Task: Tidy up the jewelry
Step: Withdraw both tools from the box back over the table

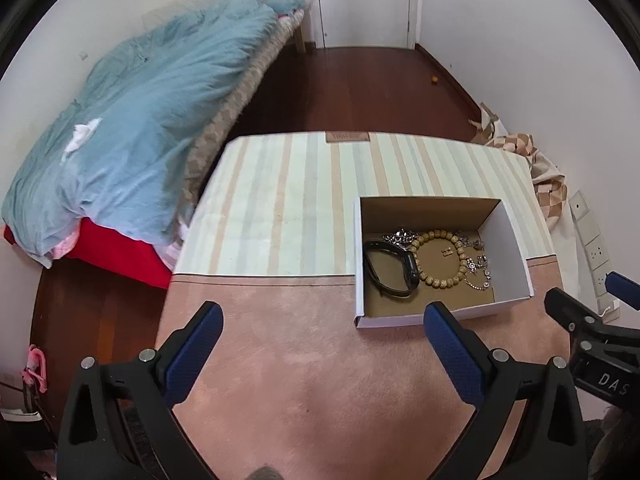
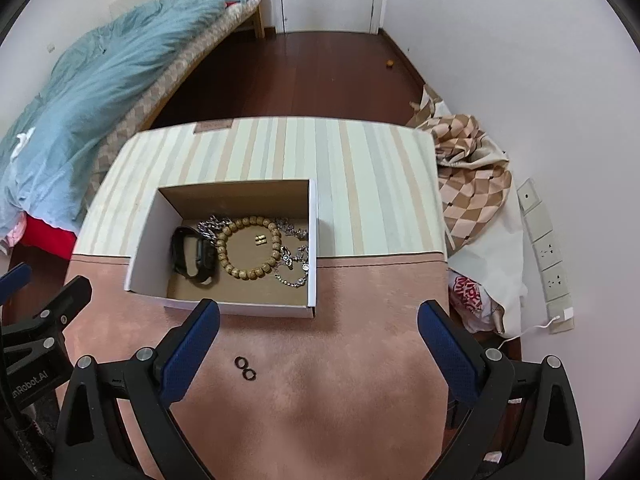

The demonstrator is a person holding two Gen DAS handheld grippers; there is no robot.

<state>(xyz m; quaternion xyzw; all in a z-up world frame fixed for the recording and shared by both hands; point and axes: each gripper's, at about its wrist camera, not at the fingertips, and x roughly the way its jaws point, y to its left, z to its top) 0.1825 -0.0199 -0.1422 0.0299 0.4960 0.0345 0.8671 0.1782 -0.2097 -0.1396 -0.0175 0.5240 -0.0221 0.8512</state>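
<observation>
A white cardboard box stands open on the table. Inside lie a black watch band, a wooden bead bracelet, silver chains and a small gold piece. Two dark rings lie on the pink cloth in front of the box. My left gripper hovers open and empty to the left of the box's near edge. Over the rings, my right gripper is open and holds nothing. Each gripper shows at the edge of the other's view.
The table wears a pink and striped cloth. A bed with a blue duvet is at the left. Checked fabric and bags lie by the right wall near wall sockets. Dark wooden floor lies beyond.
</observation>
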